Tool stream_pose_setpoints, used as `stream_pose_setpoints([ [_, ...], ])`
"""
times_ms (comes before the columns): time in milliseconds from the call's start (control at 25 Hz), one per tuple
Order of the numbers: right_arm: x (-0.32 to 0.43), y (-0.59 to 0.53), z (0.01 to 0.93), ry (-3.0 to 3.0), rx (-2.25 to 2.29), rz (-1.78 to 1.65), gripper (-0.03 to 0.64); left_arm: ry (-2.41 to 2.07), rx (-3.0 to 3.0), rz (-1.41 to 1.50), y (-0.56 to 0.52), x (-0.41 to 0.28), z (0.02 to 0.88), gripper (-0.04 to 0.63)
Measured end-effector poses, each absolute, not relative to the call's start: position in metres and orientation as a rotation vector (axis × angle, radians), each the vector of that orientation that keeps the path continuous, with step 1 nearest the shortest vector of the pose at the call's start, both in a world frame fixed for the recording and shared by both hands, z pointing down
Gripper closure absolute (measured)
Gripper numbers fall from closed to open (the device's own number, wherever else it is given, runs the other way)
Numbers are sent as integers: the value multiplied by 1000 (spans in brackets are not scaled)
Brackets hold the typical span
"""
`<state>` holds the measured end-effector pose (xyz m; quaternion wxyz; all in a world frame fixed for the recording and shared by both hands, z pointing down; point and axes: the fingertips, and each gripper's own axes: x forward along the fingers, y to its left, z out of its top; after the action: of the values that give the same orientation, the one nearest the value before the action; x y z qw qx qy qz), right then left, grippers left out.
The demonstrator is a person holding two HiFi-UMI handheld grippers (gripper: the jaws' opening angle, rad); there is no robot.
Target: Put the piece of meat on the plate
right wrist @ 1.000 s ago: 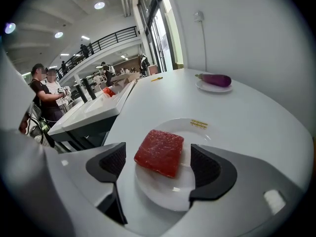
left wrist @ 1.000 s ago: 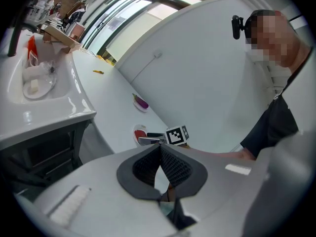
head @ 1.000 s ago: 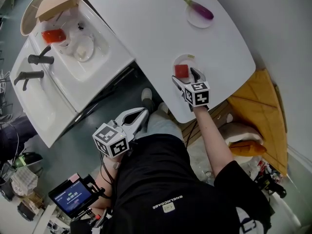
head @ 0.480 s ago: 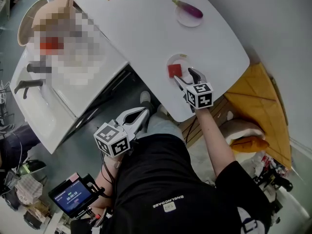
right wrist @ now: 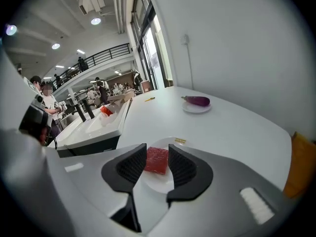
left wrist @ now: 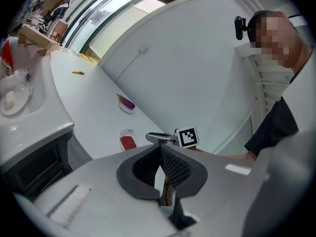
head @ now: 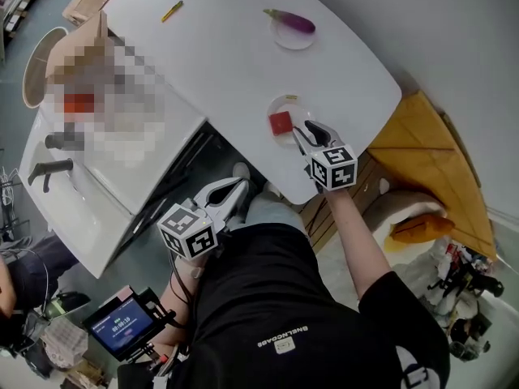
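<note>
Up and away from the plate (head: 293, 105) with the right gripper (head: 306, 130). A moment back, spread wide and low right at the rim; now raised and drawn off to the person's side of the plate. Closing those jaws too, down to a narrow gap, and closing them on nothing but air.

Left behind: the piece of meat (head: 280, 123), lying flat on the plate, red against the white, just beyond the gripper's tips and apart from them. Seen along the right gripper's own jaws, framed in the gap yet resting down on the plate, not gripped.

Hardly anything new to call for the left gripper (left wrist: 160, 154). Parked low, well off to the plate's near-left, below the edge of the table (head: 227, 55), jaws pressed together and holding nothing.

Farther out across the table from the plate, an eggplant (head: 289, 22) on its own small dish (head: 292, 36), untouched and no part of this.

As for the task: done, by the look of it. Meat down on the plate, let go, right gripper backing off. Nothing left, probably, but to carry that gripper fully clear without clipping the rim on the way out.
</note>
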<state>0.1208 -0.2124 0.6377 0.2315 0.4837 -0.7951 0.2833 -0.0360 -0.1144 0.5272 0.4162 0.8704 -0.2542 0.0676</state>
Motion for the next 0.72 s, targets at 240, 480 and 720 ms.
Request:
stream_pose_setpoints([
  [240,126,-204,611,-2199,1425,766,516,-564,2232,169,-127,-25,518,580],
  [480,138,-192,573,-2221,1552,738,575,-435,2291,196,-130,1,509,580],
  [720,153,-174,535,-2246,1647,704,597,-364,2320,200,-125,25,499,580],
])
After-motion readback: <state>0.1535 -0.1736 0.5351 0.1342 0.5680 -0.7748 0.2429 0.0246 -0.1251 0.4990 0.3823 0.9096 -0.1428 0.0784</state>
